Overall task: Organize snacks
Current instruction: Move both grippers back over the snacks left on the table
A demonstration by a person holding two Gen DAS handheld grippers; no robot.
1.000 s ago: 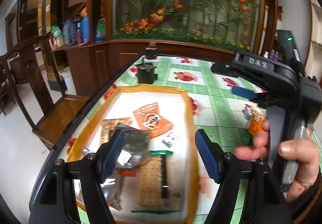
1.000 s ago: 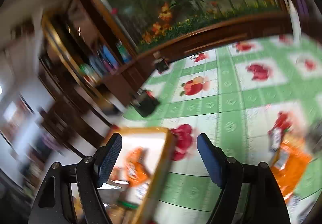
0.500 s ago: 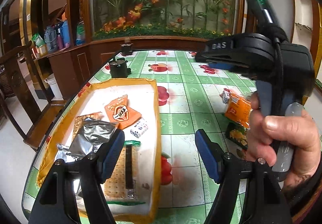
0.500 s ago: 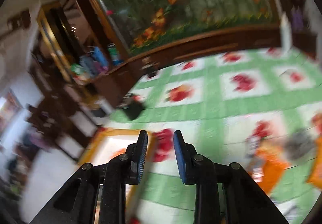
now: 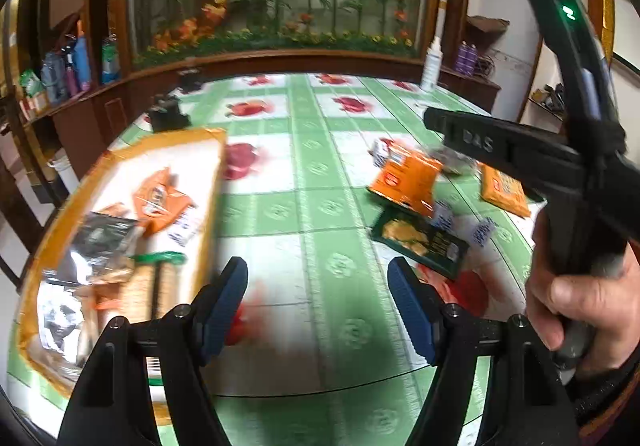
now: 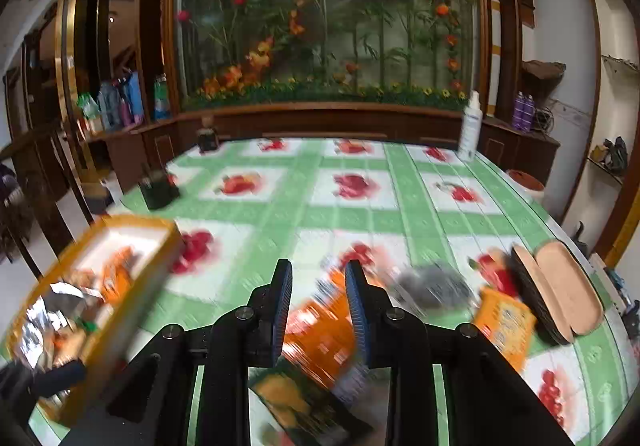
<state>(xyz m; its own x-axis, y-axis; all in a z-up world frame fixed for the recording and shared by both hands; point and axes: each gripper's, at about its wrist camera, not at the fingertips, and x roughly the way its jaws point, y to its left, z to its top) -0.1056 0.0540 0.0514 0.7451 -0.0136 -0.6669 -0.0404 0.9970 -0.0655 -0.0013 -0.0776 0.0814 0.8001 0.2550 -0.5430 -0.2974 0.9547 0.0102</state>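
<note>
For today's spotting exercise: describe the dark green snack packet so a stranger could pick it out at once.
Start at the green checked tablecloth, right of the orange-rimmed tray. Among the loose snacks there, the dark green packet lies nearest the camera. Its neighbours are orange; it alone is dark, picturing yellow pieces.

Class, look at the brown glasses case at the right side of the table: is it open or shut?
Open. The glasses case lies with its two halves spread apart, the tan lining of one facing up. Nothing shows inside it.

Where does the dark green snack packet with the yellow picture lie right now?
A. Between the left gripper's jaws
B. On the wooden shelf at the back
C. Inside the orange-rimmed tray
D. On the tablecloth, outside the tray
D: the dark green packet lies flat on the green checked tablecloth, well right of the orange-rimmed tray, beside an orange packet.
</note>
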